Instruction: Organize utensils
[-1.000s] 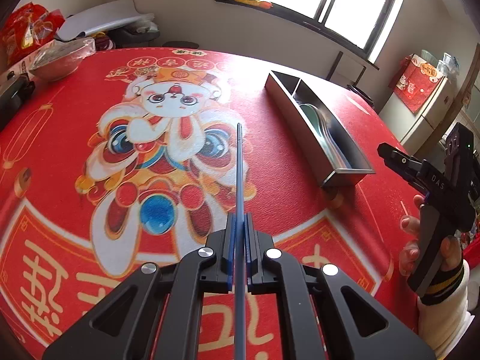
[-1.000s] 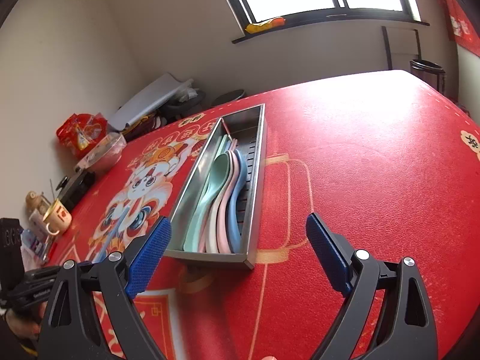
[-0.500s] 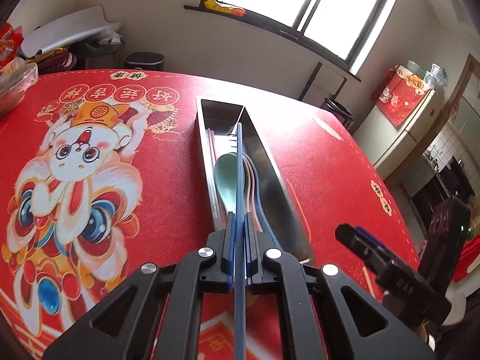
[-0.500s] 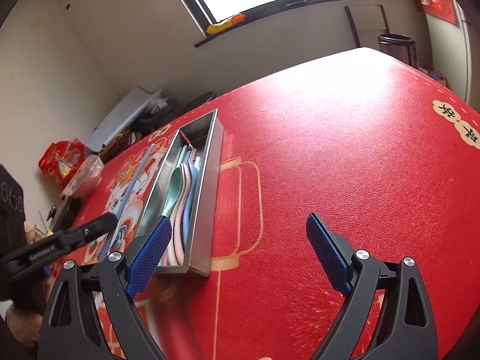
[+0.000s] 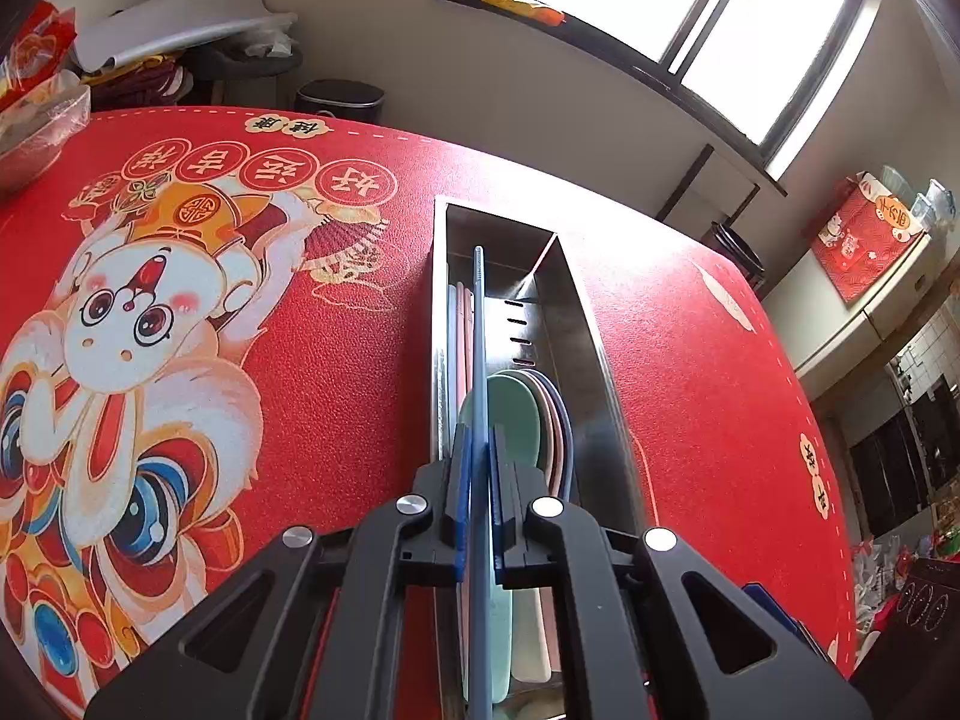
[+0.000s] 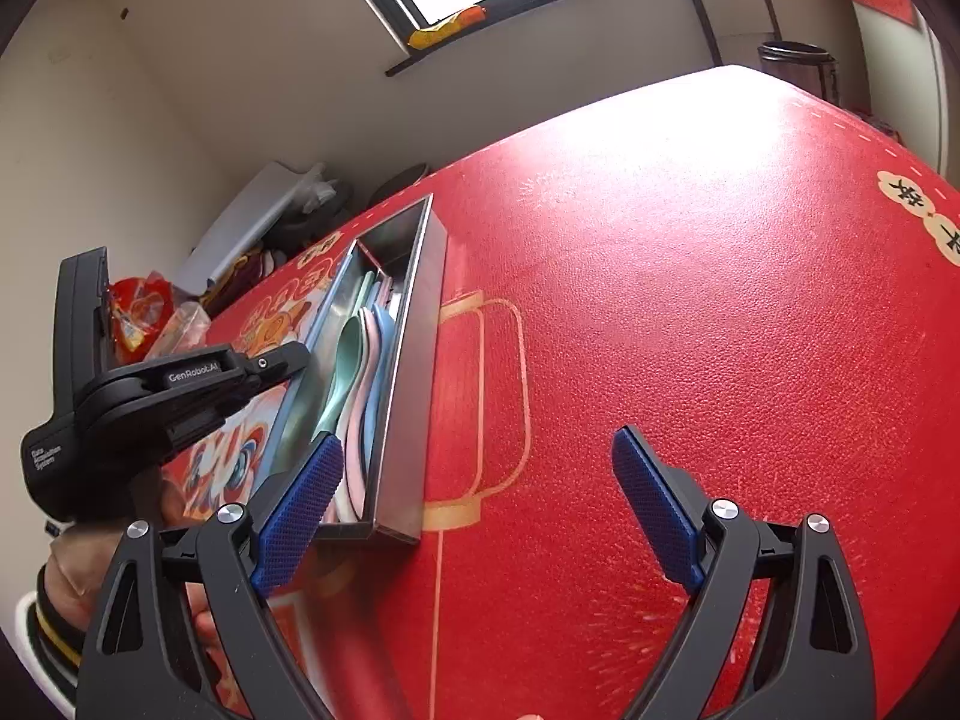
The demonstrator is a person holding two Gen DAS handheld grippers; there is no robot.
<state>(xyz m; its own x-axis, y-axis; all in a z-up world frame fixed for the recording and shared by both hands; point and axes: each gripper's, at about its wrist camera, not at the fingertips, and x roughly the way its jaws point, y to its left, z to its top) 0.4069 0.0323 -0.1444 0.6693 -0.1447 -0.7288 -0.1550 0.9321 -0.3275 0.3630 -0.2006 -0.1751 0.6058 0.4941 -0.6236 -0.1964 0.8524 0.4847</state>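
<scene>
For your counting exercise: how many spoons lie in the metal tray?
3 visible: a mint-green plastic spoon, a pink plastic spoon beside it and a light-blue plastic spoon nearest the divider, all in the steel tray. Others may be hidden beneath.

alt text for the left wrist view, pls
The left hand-held gripper is shut on a thin blue chopstick that points along a steel utensil tray on a red printed tablecloth. Pastel spoons lie in the tray under the chopstick.

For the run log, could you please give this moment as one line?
left gripper: shut on blue chopstick | over steel tray, spoons inside | right gripper: open, empty
</scene>
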